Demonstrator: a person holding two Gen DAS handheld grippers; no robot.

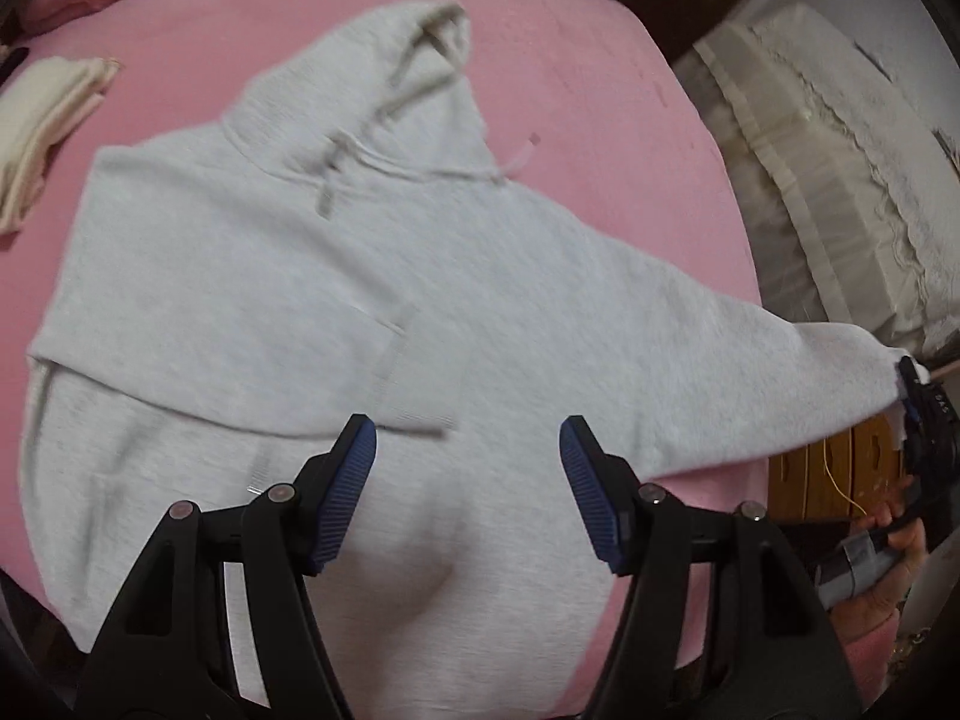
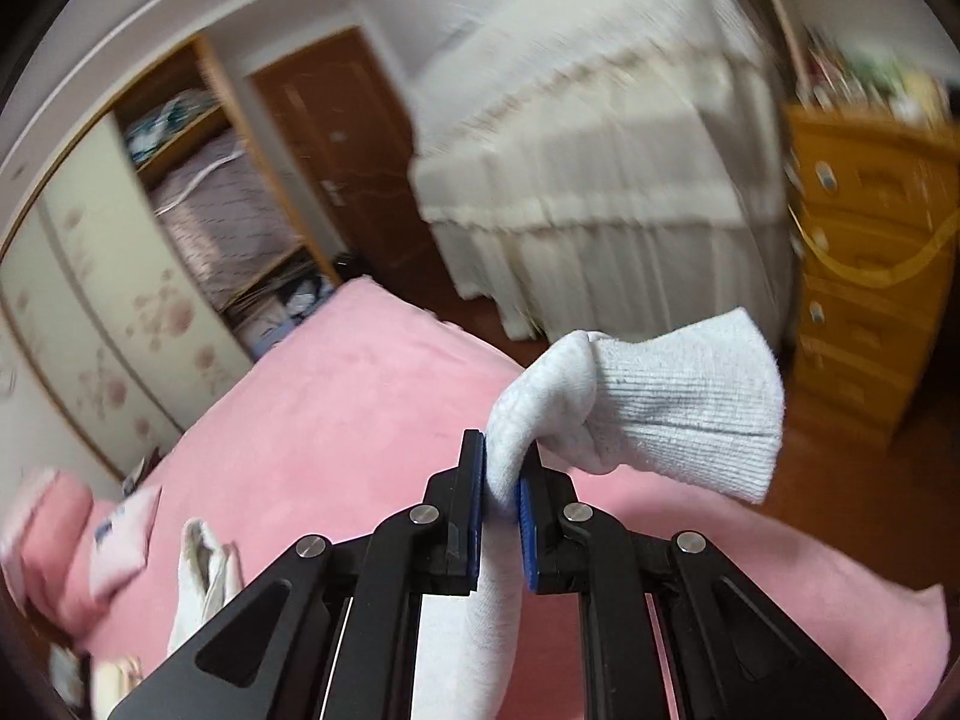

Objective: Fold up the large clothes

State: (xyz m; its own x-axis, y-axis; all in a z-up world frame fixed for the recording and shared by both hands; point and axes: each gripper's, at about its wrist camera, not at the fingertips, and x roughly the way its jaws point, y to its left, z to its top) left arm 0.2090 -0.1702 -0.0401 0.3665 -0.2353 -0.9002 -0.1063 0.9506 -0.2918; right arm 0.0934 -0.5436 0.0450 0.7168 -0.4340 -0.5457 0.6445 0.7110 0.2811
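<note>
- The grey hoodie point(image 1: 336, 276) is lying spread flat on the pink bed point(image 1: 570, 60).
- The left gripper point(image 1: 468, 492) is hovering above its hem, jaws apart, holding nothing.
- The right gripper point(image 2: 501, 498) is clamping the sleeve cuff point(image 2: 678, 402), lifted off the bed.

Soft, even indoor light with only faint shadows and no glare fills both fisheye views, whose edges bow strongly and end in dark corners, while motion blur smears the dresser point(image 2: 864, 252) and draped cloth point(image 2: 600, 138) in the right view and slightly softens the hoodie point(image 1: 336, 276).
</note>
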